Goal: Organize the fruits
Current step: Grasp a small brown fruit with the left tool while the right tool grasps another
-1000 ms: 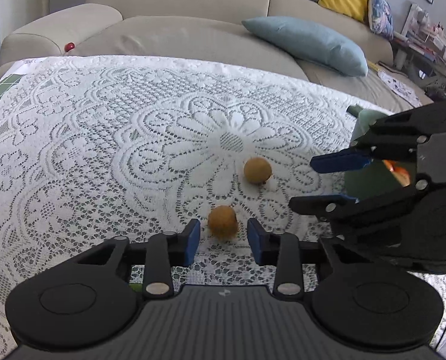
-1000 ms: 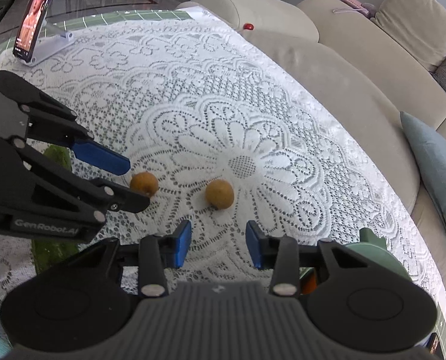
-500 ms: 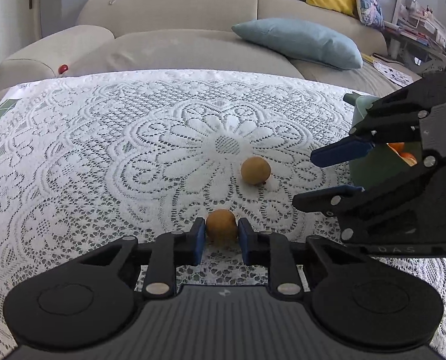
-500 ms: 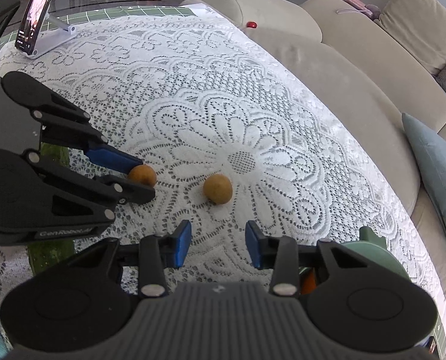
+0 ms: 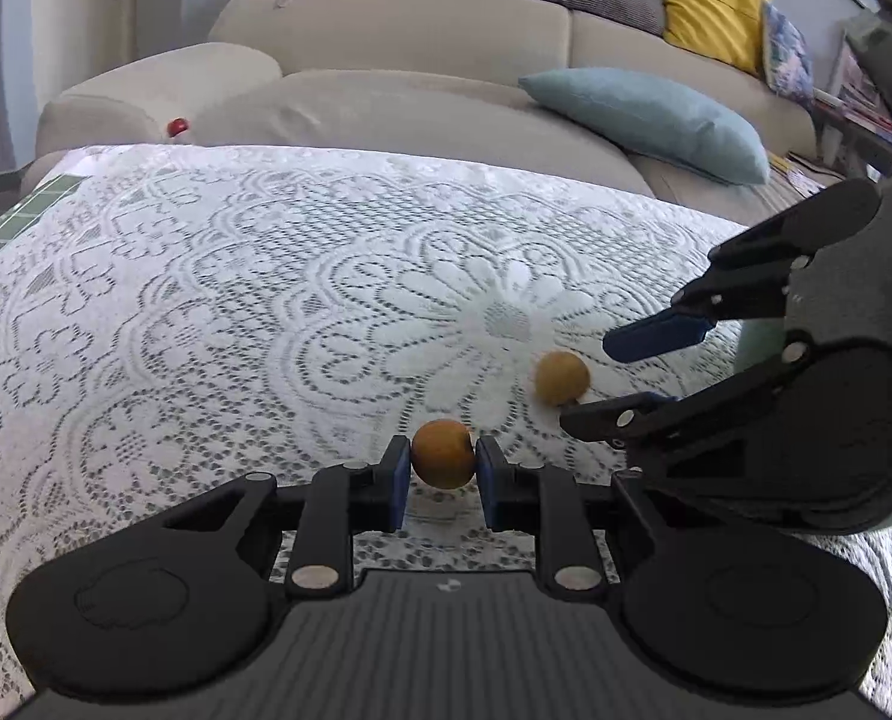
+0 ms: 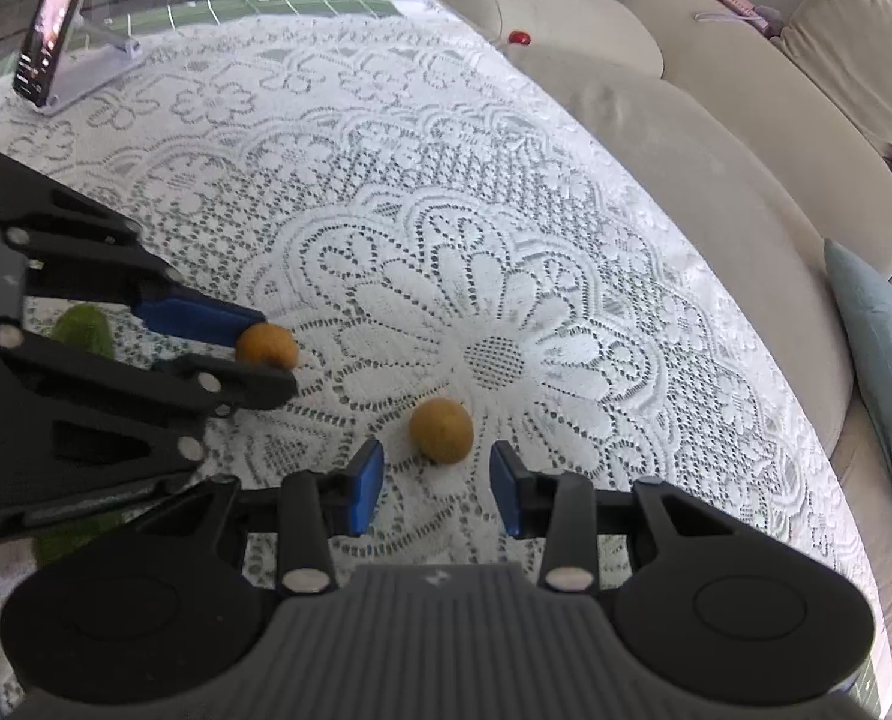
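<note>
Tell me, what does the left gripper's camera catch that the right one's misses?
Only the left view shows the yellow cushion and the left gripper shut on one brown fruit. Only the right view shows the phone on a stand and the right gripper open behind the other fruit. Both show the lace tablecloth, the sofa, both fruits.

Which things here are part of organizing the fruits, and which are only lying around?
Part of the job:
- brown fruit clamped in the left gripper
- second brown fruit on the lace tablecloth, in front of the open right gripper

Just lying about:
- phone on a stand
- blue cushion
- yellow cushion
- small red object on the sofa
</note>
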{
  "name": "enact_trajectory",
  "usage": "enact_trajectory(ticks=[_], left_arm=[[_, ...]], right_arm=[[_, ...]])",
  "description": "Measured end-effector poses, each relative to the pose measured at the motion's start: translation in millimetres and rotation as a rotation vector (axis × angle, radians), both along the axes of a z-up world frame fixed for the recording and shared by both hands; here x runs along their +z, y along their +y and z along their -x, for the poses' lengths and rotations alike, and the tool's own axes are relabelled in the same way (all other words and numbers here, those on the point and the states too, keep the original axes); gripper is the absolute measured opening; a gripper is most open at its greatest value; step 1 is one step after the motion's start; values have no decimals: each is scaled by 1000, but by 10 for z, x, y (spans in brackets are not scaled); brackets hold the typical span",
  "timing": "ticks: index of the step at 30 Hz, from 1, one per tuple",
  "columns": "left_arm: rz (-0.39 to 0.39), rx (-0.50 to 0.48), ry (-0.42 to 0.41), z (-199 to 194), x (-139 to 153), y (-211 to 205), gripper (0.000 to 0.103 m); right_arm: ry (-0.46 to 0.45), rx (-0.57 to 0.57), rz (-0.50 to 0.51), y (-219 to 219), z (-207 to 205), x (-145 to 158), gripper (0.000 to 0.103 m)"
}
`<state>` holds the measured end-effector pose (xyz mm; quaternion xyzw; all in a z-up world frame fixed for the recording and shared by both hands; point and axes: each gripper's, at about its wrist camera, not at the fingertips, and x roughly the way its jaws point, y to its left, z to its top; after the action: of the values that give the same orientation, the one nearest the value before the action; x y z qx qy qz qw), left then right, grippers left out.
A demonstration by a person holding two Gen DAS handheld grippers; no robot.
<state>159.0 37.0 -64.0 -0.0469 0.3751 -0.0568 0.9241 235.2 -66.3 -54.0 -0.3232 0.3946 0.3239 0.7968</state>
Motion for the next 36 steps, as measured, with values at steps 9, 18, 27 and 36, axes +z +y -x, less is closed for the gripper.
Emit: enact_trajectory(ticks=[9, 18, 27, 36], left_arm=[[34, 62, 27, -12, 3, 113, 25], [48, 64, 25, 3, 17, 103, 25], [52, 72, 17, 62, 60, 90, 25], [32, 70, -38, 227, 210, 17, 25]], right_arm=[[68, -55, 18, 144, -234, -77, 30], [61, -69, 14, 164, -201, -80, 23], [-8, -64, -27, 71, 9, 80, 23], [-87, -70, -153, -194, 474, 382, 23]])
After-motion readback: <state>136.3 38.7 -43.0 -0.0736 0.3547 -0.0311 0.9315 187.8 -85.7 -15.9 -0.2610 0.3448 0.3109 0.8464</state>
